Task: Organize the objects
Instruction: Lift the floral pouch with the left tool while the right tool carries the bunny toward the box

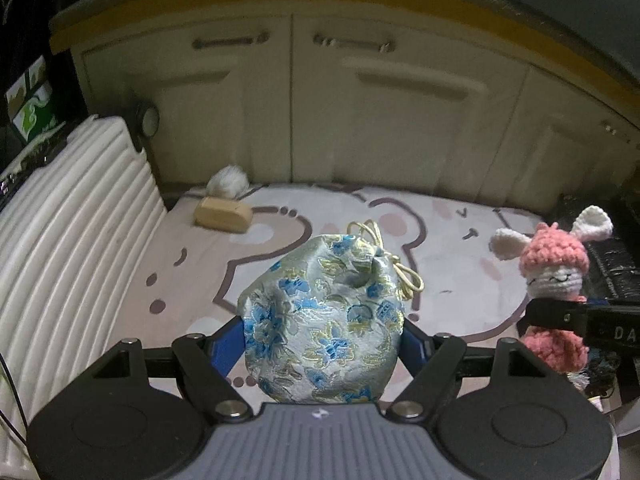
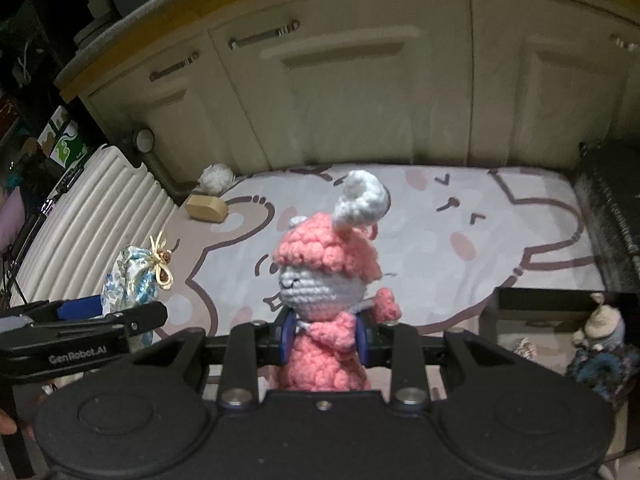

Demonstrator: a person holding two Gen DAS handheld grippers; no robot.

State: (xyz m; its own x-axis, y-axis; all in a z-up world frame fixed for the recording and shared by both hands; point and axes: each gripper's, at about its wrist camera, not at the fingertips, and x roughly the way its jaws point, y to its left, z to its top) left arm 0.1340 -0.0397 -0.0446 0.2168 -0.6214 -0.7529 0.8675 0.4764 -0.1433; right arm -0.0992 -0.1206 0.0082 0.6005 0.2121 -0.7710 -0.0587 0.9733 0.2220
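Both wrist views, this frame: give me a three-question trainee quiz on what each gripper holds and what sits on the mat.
1. True or false: the left gripper is shut on the floral drawstring pouch.
2. The right gripper holds: A) the wooden block B) the pink crochet bunny C) the white pom-pom.
3. Fill in: the wooden block lies on the cartoon mat beside the white ____.

Key: 1 true; 2 B; 3 pom-pom.

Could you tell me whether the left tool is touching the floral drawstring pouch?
Touching. The left wrist view shows the left tool with its blue pads pressed against both sides of the floral drawstring pouch, no gap visible.
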